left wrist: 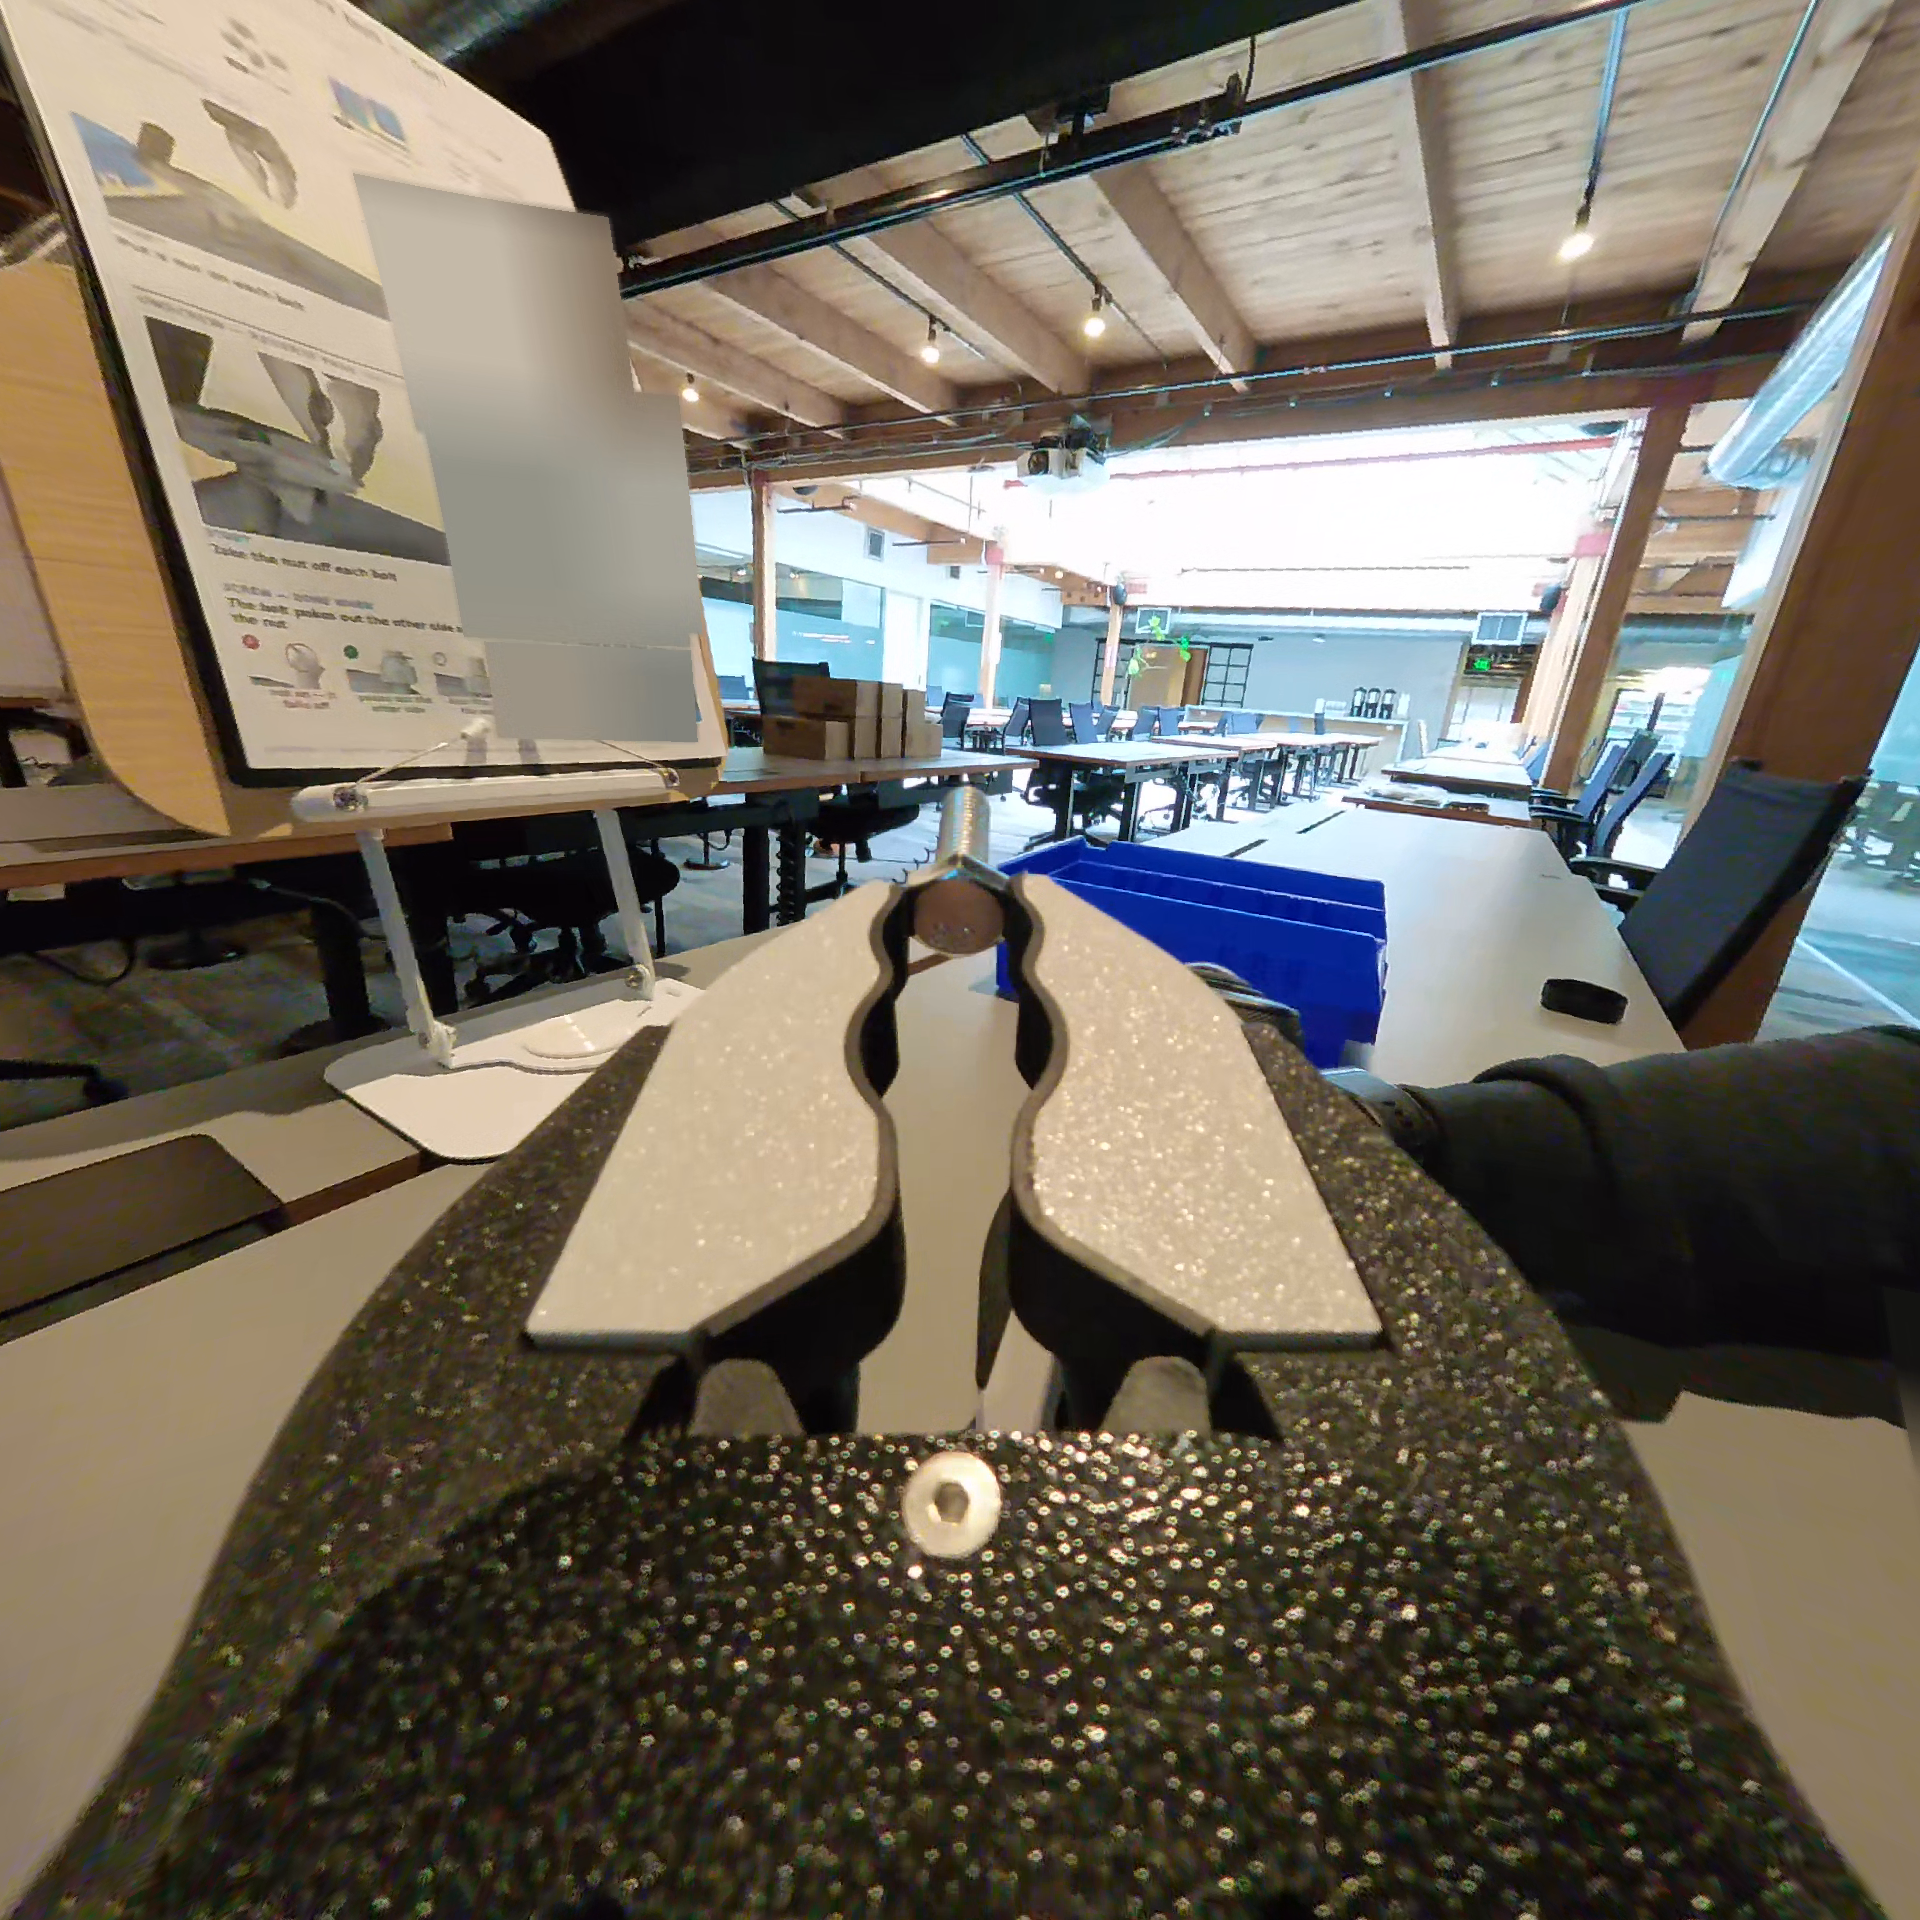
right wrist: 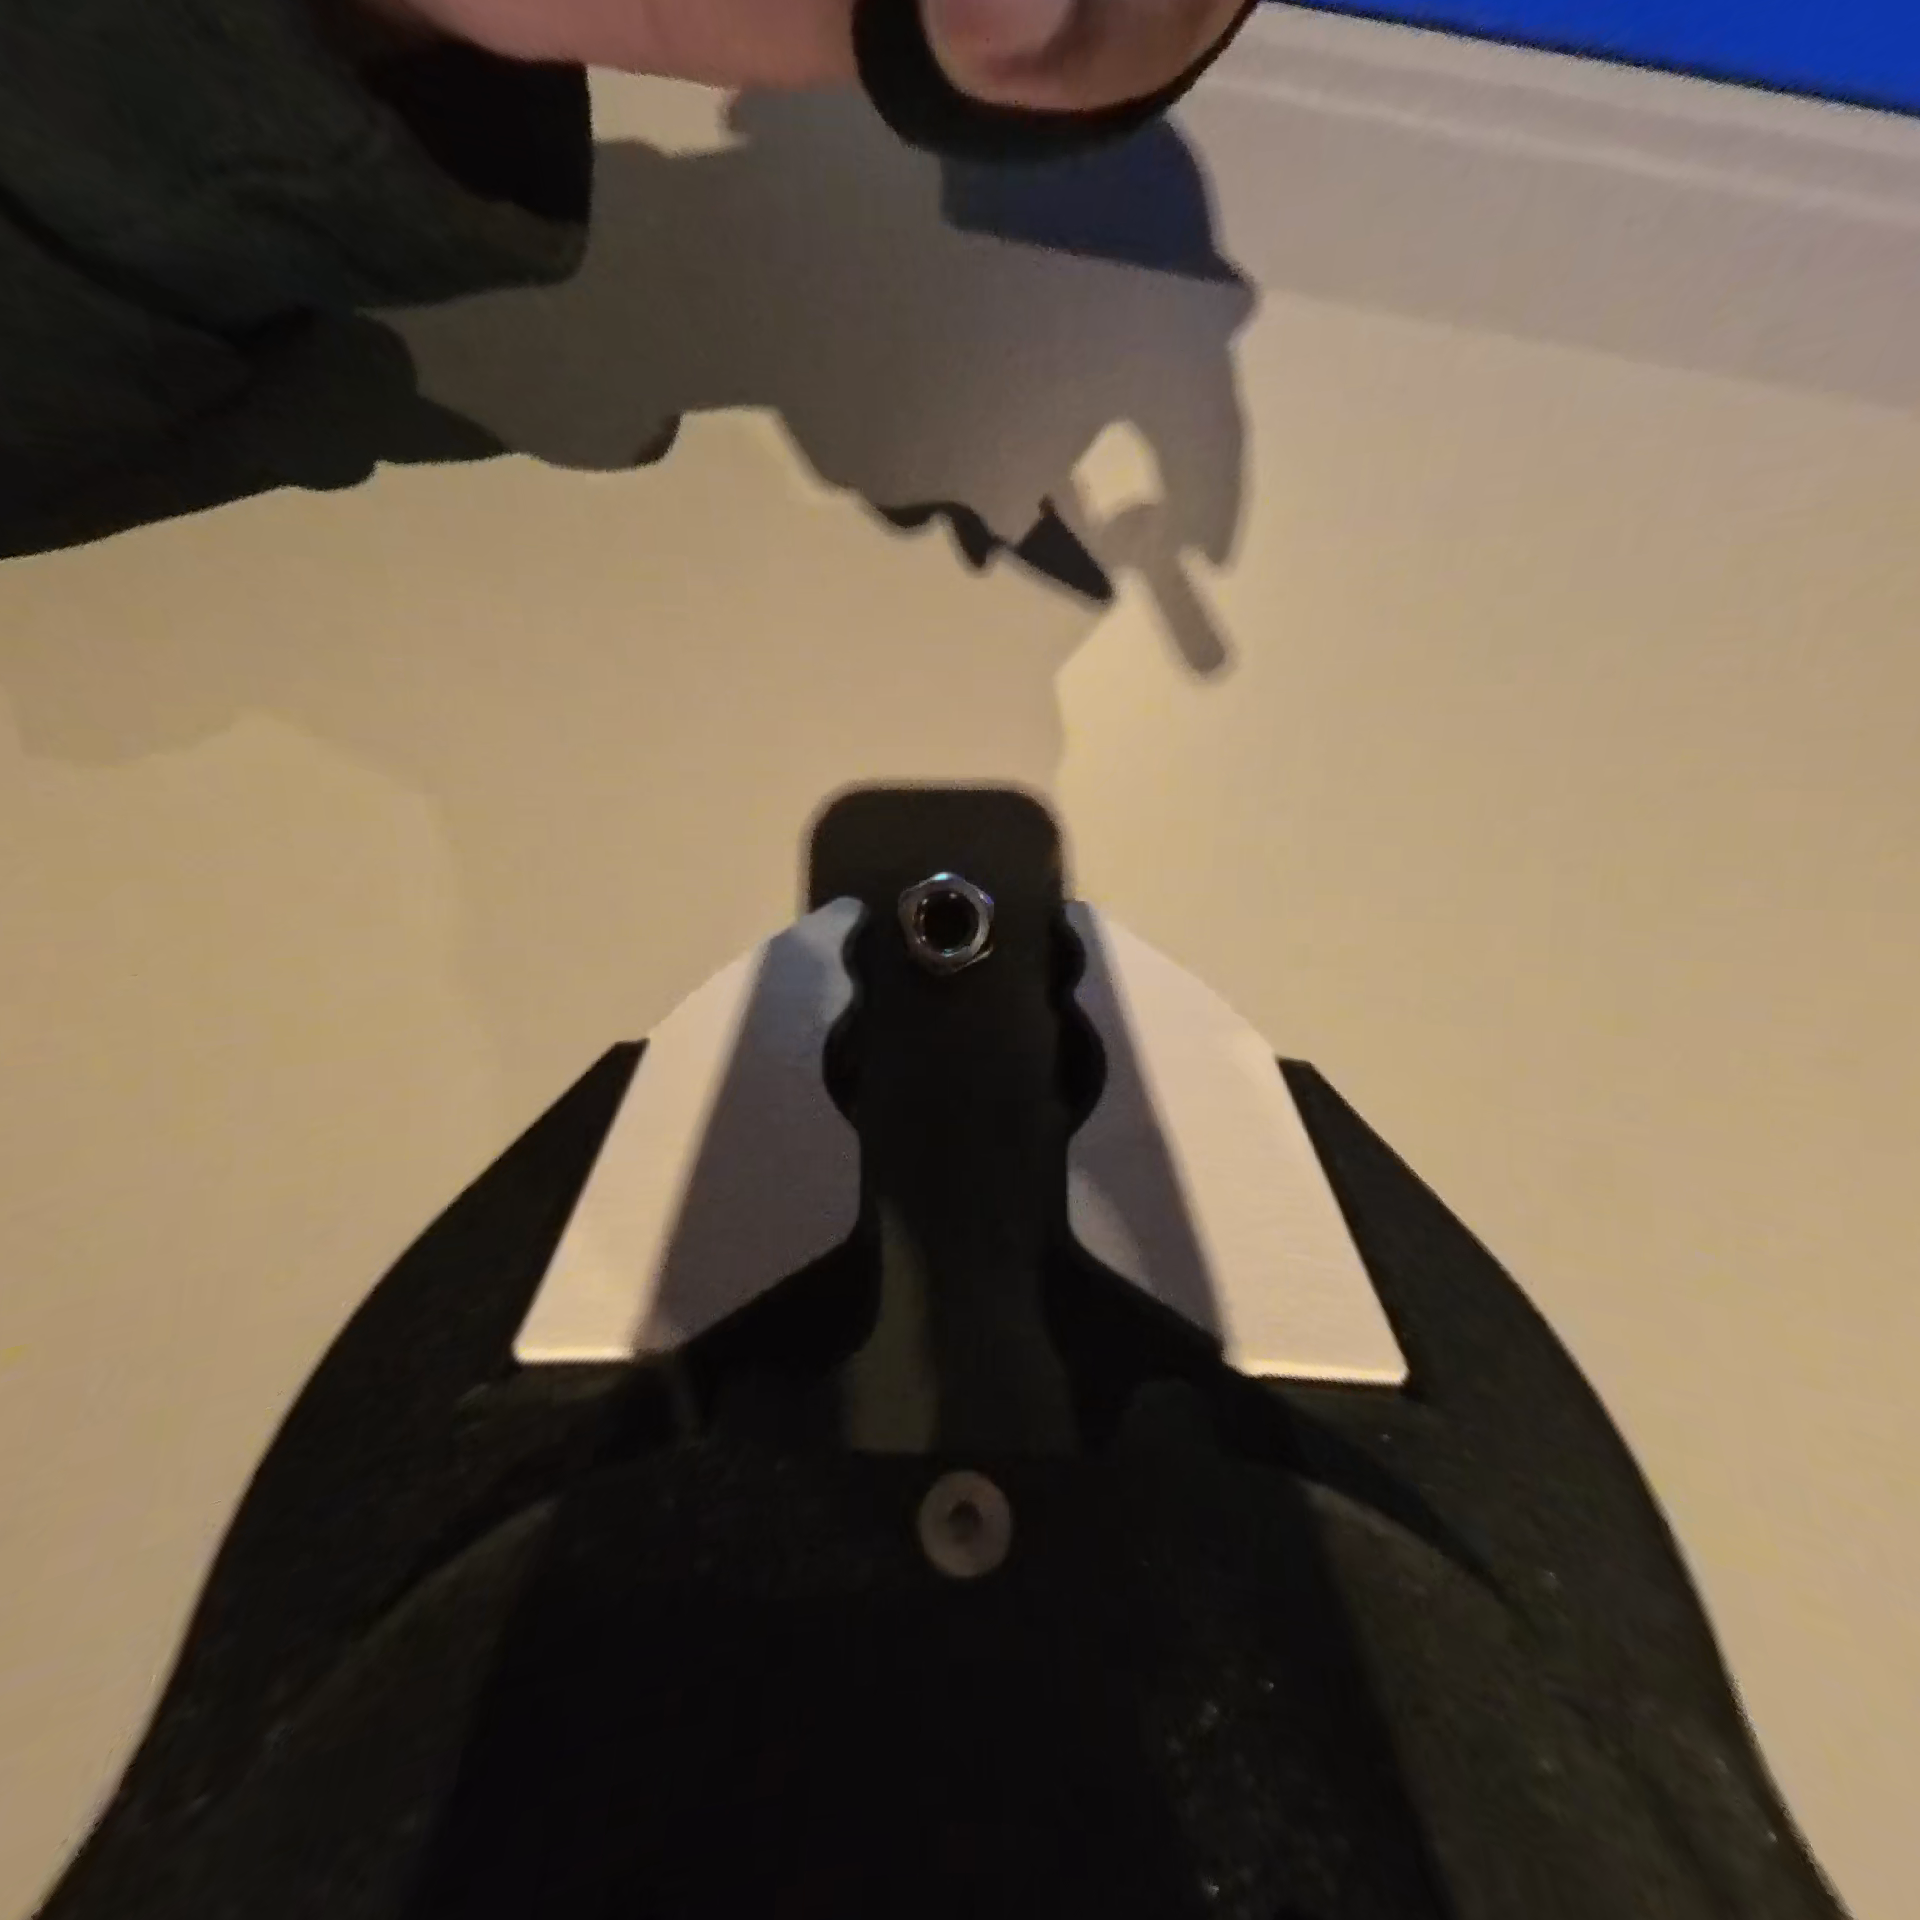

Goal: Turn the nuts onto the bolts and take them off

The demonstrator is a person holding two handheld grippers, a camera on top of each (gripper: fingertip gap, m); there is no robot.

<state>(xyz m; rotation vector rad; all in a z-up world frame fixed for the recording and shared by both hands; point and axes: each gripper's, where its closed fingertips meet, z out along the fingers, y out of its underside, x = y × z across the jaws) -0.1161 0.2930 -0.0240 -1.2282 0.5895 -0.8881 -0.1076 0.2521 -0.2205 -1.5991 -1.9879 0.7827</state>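
Note:
In the left wrist view my left gripper point(left wrist: 954, 906) is shut on the head of a silver bolt point(left wrist: 958, 831). It holds the bolt above the grey table point(left wrist: 260, 1455) with the threaded shaft pointing forward and up. In the right wrist view my right gripper point(right wrist: 958, 925) is open and points straight down at the table point(right wrist: 312, 831). A small silver nut point(right wrist: 943, 923) lies between its fingertips, hole facing the camera, touching neither finger. A dark rectangular patch lies under the nut.
A blue bin point(left wrist: 1226, 914) stands just behind the left gripper; its edge shows in the right wrist view point(right wrist: 1662, 42). An instruction board on a white stand point(left wrist: 312, 416) is at left. A black cap point(left wrist: 1584, 1000), a dark sleeve point(left wrist: 1662, 1195) and a chair point(left wrist: 1745, 894) are at right. There is about 20 centimeters between the tips of the two grippers.

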